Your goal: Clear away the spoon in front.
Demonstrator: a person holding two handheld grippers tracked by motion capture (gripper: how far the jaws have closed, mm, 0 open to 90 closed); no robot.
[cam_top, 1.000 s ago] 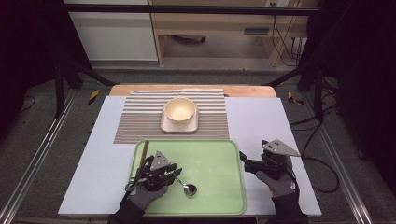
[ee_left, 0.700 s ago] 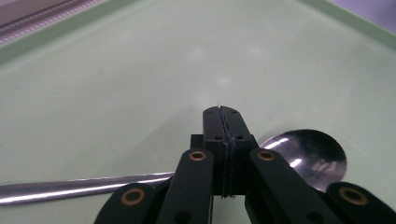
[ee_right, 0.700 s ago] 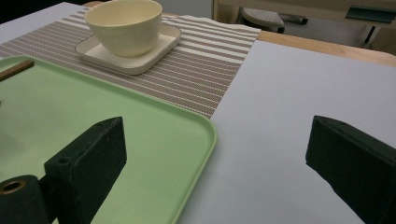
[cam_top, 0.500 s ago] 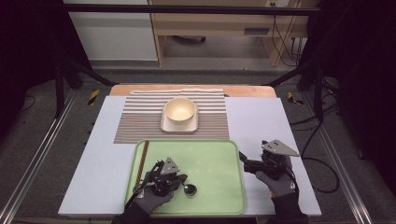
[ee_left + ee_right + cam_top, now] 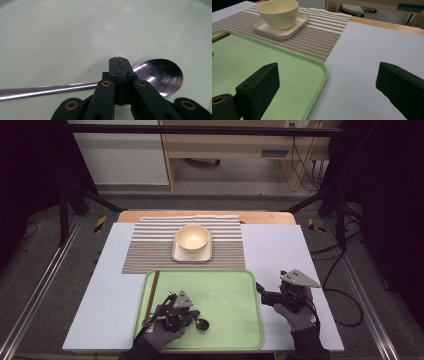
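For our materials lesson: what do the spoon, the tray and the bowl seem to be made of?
Spoon: polished metal, probably steel; it mirrors bright highlights. Tray: likely plastic, pale green, smooth with a soft sheen and moulded rounded rim. Bowl: cream, evenly glossy, ceramic or possibly melamine; the look cannot settle which.

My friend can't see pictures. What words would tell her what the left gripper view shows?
Two black claw jaws are pressed together over the neck of a shiny metal spoon lying on a pale green tray. The spoon's handle runs off to the left and its bowl sits at the right.
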